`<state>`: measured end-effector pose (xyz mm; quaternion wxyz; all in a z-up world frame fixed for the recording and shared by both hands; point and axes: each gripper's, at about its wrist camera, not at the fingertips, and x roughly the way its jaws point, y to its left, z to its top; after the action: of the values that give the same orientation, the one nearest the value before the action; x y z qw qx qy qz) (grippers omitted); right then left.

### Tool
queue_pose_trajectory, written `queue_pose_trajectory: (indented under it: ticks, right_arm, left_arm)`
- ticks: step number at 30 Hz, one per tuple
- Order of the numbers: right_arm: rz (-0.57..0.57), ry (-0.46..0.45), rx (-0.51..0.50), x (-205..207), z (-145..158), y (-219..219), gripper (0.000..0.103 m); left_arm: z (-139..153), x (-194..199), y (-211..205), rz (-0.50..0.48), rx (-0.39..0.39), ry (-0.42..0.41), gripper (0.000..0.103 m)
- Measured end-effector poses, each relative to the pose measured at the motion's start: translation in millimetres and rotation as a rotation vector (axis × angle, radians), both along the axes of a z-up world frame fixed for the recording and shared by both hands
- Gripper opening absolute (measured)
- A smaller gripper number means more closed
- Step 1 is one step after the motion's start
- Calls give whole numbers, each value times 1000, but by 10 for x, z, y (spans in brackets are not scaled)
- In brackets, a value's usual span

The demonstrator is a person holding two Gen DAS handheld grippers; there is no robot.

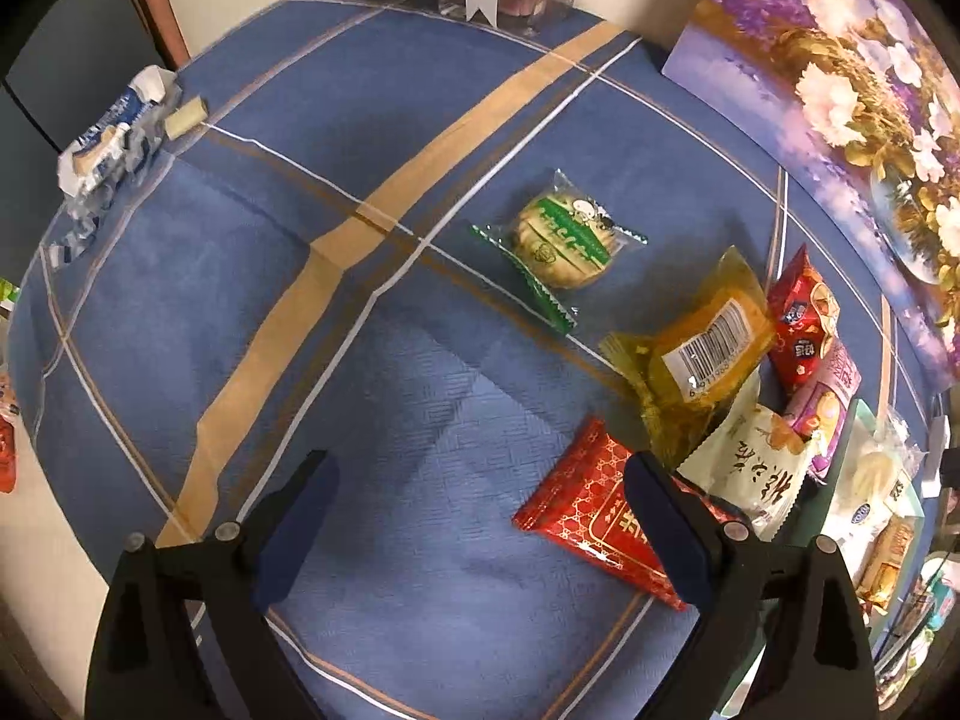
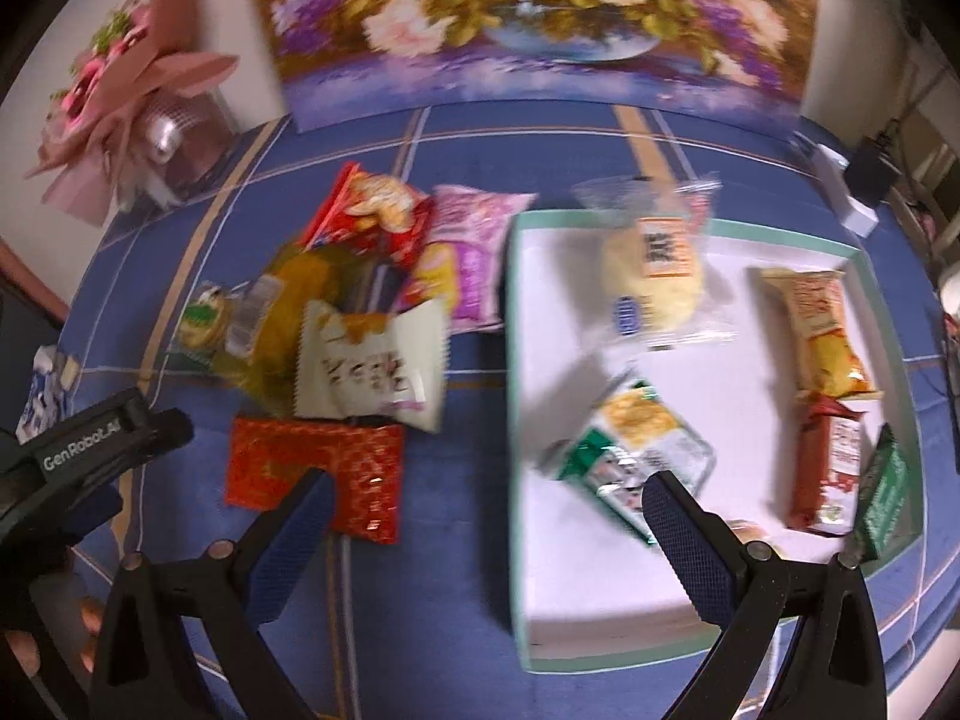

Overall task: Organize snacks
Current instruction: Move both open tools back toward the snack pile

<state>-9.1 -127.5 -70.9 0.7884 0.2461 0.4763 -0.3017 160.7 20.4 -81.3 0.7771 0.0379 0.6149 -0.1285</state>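
A blue checked tablecloth (image 1: 360,390) holds a loose pile of snacks. In the left wrist view my left gripper (image 1: 480,516) stands open; its right finger overlaps a red patterned packet (image 1: 582,516). Beyond lie a green cookie packet (image 1: 558,240), a yellow barcoded packet (image 1: 702,348) and a cream packet (image 1: 750,468). In the right wrist view my right gripper (image 2: 492,540) is open and empty, straddling the left rim of a white tray (image 2: 516,360). The tray holds a round pastry (image 2: 654,276), a green-white packet (image 2: 636,450), an orange packet (image 2: 816,330) and a red one (image 2: 828,462).
A floral painting (image 2: 528,18) leans at the table's back, with a pink bouquet (image 2: 132,90) to its left. A blue-white wrapper (image 1: 114,144) lies at the far left table edge. The left gripper's black housing (image 2: 84,453) and a hand (image 2: 24,642) sit left of the pile.
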Motion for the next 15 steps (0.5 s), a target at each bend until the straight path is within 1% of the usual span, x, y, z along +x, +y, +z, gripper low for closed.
queue_pose_trajectory:
  ticks: [7,12,15]
  right_arm:
    - [-2,26,-22,69,-60,26,103]
    - [-29,21,-41,-2,-13,-70,103]
    - [-47,15,-52,-68,32,-148,103]
  left_arm:
    - [-186,8,-93,-18,-39,71,96]
    - [-235,-82,-301,-42,-34,66,96]
    - [-275,-149,-443,-57,-12,58,96]
